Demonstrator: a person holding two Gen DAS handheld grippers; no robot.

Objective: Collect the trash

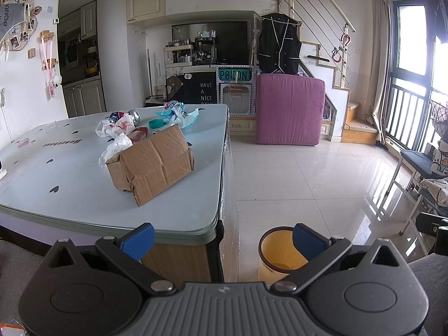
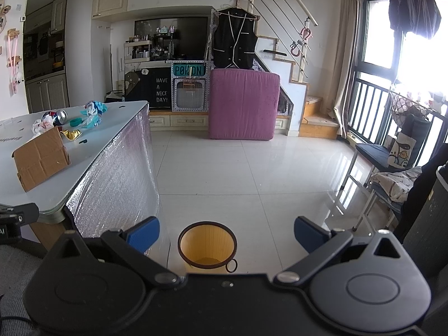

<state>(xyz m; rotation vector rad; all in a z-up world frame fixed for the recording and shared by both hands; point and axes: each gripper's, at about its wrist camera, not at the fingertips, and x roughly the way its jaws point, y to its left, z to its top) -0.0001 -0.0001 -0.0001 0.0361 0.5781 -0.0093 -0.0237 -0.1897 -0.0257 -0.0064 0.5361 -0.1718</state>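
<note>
Both tongs (image 1: 222,242) (image 2: 226,235) gape empty — only rt view shows gold foil cup (image 2: 71,134).

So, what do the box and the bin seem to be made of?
The box looks like brown corrugated cardboard, matt, with creases and torn flaps. The bin on the floor looks like yellow plastic, smooth with ribbed walls and a dark rim; plastic is a guess from its slight sheen.

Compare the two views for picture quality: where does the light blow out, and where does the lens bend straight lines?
Right wrist view: the window is blown out white, with glare streaks on the floor tiles. Left wrist view: milder window glare; the table edge and stair railing bow from fisheye distortion. Both have dark vignetted corners.
</note>
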